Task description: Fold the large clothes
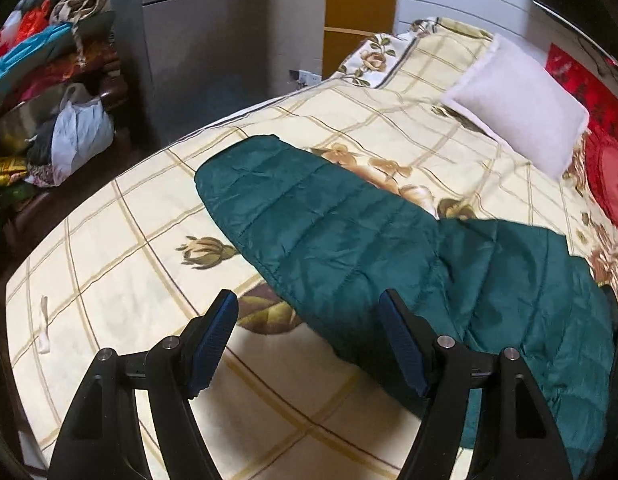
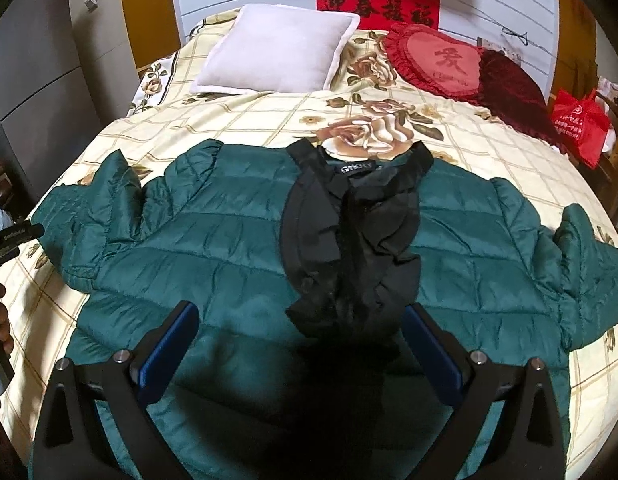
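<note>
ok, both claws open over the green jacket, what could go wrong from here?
1. The black ruffled collar piece lies loose on the green quilted puffer jacket; folding may bunch it inside.
2. The left claw is beside the sleeve, over the floral bedspread; it could pinch that too.
3. Slick fabric may slip.

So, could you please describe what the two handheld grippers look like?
Both the left gripper and right gripper look alike: black angular plastic finger arms with silver pivot pins, and flat ribbed blue pads on the inner faces. No cables or sleeves show.
</note>
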